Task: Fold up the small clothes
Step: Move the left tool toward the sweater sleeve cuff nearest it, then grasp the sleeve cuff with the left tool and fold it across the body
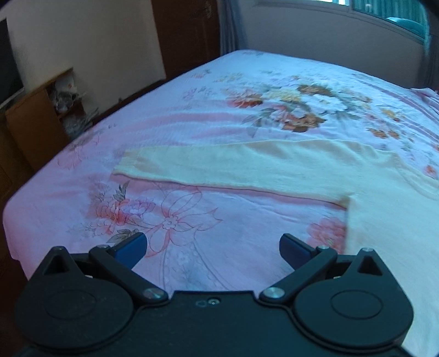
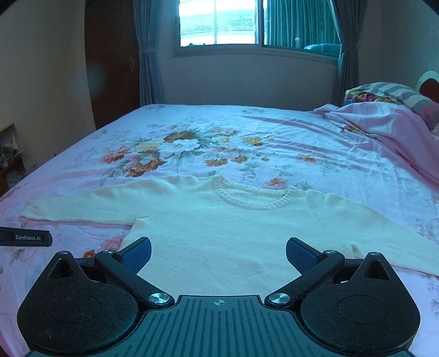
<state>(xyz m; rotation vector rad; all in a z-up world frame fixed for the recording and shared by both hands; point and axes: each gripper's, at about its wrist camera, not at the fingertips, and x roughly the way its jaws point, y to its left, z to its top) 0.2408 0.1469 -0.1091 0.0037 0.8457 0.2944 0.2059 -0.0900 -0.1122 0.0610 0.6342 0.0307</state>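
Observation:
A cream knit sweater (image 2: 219, 233) lies flat on the bed, front up, neckline (image 2: 255, 199) far, both sleeves spread sideways. In the left wrist view its left sleeve (image 1: 233, 167) stretches across the middle and the body (image 1: 392, 219) fills the right. My left gripper (image 1: 212, 248) is open and empty, above the floral sheet just near of the sleeve. My right gripper (image 2: 218, 254) is open and empty, over the sweater's lower body. The left gripper's tip (image 2: 26, 236) shows at the left edge of the right wrist view.
The bed carries a pink floral sheet (image 2: 247, 142). A bunched pink blanket (image 2: 384, 123) and pillows (image 2: 397, 94) lie at the far right. A wooden shelf unit (image 1: 41, 118) stands left of the bed. A window (image 2: 247, 24) with curtains is behind.

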